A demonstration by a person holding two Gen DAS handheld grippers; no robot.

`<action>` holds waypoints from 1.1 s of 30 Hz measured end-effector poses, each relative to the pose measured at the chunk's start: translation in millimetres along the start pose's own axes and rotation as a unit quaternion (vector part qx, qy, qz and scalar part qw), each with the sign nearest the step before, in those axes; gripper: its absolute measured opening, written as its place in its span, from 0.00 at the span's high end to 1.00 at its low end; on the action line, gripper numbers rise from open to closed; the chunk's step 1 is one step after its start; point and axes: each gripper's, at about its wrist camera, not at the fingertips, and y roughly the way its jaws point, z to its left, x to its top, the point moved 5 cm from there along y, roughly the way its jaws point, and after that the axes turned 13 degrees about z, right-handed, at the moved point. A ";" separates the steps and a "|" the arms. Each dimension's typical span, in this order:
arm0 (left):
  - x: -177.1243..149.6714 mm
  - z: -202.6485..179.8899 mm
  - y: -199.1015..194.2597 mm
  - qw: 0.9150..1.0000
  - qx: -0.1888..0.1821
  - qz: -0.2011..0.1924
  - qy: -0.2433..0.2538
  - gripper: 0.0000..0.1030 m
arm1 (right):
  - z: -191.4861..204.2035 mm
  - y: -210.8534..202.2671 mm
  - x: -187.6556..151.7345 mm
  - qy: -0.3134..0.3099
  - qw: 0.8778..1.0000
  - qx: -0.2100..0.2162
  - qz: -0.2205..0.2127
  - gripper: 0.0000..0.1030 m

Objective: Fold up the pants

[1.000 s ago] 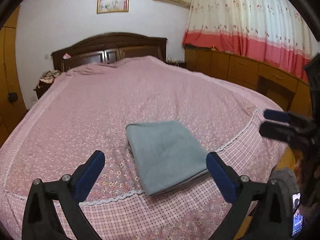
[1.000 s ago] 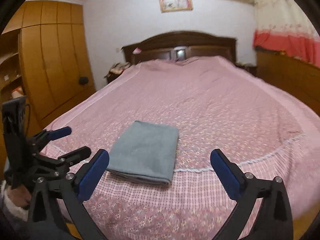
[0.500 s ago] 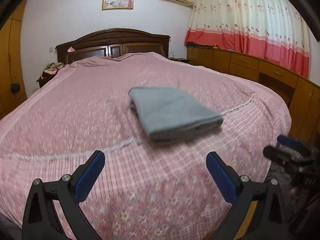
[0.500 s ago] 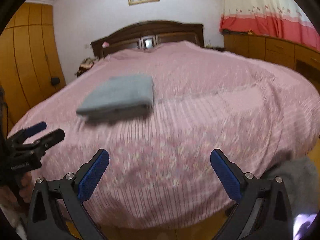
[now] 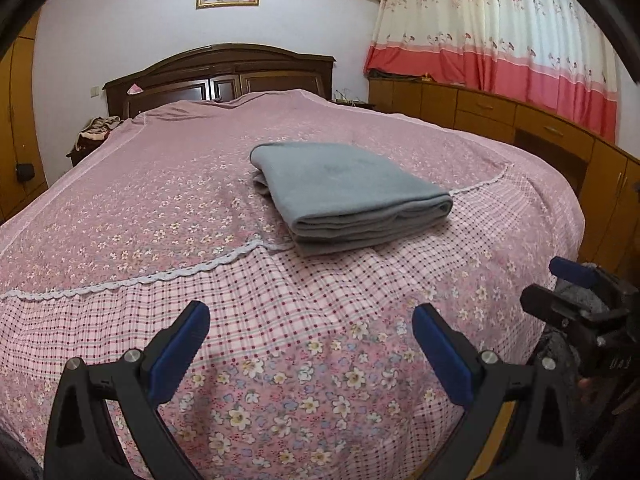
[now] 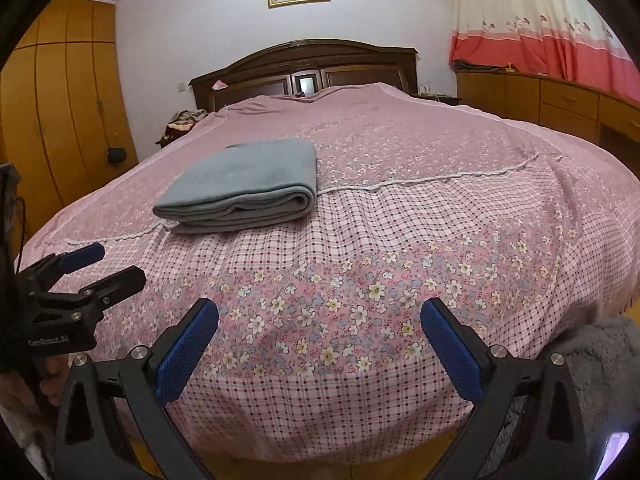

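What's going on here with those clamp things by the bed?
A person holds a gripper in each hand. Both the left gripper and the right gripper are open and empty, held off the foot of the bed. The gray pants lie folded in a neat stack on the bedspread, so the folding looks finished.

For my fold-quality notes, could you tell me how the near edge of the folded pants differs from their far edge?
On the folded pants, the near edge shows several stacked layers with a rounded fold at its right; the far edge looks thin and flat against the bedspread. Both edges are grey and run roughly straight.
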 end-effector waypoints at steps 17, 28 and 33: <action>1.3 8.8 -8.1 1.000 -0.008 -0.008 -0.020 0.00 | 7.9 3.7 -2.6 -0.016 1.000 -0.004 0.006 0.00; 1.9 10.8 -10.8 1.000 -0.011 -0.007 -0.019 0.00 | 10.2 7.2 -3.7 -0.017 1.000 -0.003 0.011 0.00; 2.0 11.1 -11.4 1.000 -0.011 -0.008 -0.019 0.00 | 11.0 8.1 -4.1 -0.017 1.000 -0.002 0.012 0.00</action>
